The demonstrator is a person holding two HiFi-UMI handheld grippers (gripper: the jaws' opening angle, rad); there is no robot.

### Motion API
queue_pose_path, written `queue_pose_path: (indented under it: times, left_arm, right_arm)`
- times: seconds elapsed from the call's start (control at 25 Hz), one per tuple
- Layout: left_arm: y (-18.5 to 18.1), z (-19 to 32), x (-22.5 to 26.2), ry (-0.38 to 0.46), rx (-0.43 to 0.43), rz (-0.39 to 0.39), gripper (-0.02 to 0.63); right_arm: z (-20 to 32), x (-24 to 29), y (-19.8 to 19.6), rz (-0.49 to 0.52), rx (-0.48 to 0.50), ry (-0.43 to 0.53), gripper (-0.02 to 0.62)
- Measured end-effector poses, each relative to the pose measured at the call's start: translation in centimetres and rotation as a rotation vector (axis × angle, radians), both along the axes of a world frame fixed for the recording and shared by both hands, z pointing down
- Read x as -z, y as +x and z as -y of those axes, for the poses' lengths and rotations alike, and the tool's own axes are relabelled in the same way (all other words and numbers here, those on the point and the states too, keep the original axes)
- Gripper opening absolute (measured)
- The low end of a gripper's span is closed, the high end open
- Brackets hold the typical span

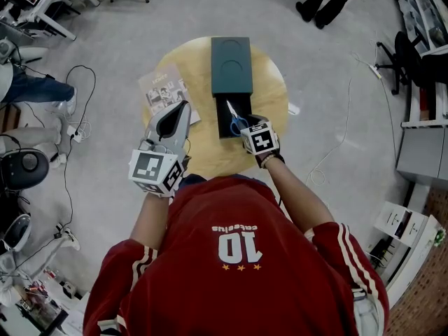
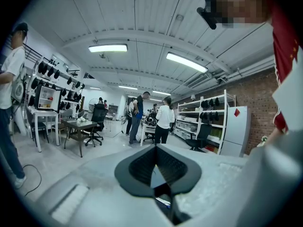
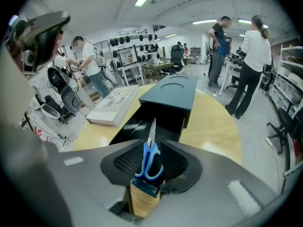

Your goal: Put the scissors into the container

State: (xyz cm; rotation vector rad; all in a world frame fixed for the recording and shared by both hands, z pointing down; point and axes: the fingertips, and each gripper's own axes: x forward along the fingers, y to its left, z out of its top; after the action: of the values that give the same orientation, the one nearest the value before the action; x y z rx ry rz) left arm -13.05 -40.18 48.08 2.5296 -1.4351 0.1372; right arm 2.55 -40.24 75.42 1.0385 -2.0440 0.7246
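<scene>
The scissors [image 1: 235,120] have blue handles, the container [image 1: 232,65] is dark teal, and the table [image 1: 271,102] is pale wood.

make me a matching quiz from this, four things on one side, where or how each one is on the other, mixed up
1 scissors
2 book
3 container
4 left gripper

a jaws together, empty
b dark green, drawer pulled out
c between the open jaws of the right gripper
d on the table, left of the container in the head view

Pairs: 1-c, 2-d, 3-b, 4-a
</scene>
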Motion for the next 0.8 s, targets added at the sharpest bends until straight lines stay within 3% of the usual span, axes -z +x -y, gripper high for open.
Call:
queue_pose_path:
  times: [0.4, 0.8]
  left_arm:
    - [0.0, -0.9, 1.1, 0.022, 0.013, 0.006, 0.002]
    - [1.9, -4.6, 3.2, 0.064, 0.013, 0.015, 0.002]
  right_arm:
    - [0.7, 4.7, 0.8, 0.041, -0.021, 0.099, 0.110]
    - [-1.3, 13.0, 3.8, 0.155, -0.072, 0.233, 0.107]
